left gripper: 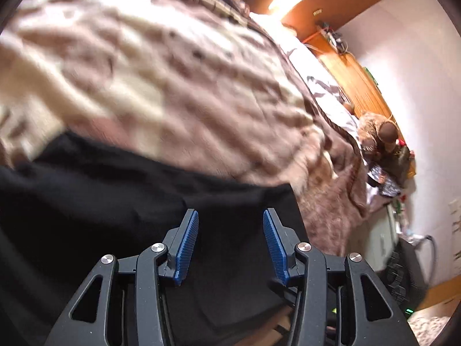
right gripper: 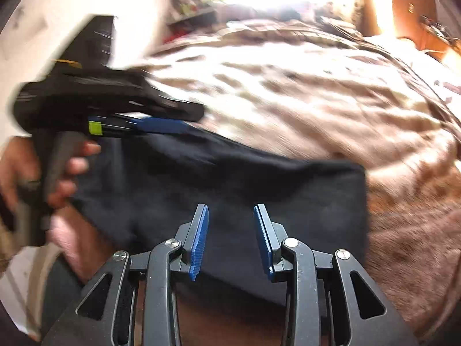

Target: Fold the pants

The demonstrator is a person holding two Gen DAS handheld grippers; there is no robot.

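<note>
Black pants (left gripper: 115, 201) lie in a folded block on a fuzzy brown blanket (left gripper: 173, 86) that covers a bed. My left gripper (left gripper: 230, 213) hovers over them with its blue pads apart and nothing between them. In the right wrist view the pants (right gripper: 288, 196) show a straight right edge. My right gripper (right gripper: 230, 207) is open just above the cloth and holds nothing. At the left of that view a hand (right gripper: 72, 167) holds the left gripper (right gripper: 190, 118) over the pants' far left edge.
The blanket (right gripper: 317, 101) spreads beyond and to the right of the pants. A white patterned sheet (left gripper: 325, 86), a brown teddy bear (left gripper: 380, 132) and a wooden panel (left gripper: 354, 72) run along the white wall. A dark appliance (left gripper: 403, 274) stands on the floor at the right.
</note>
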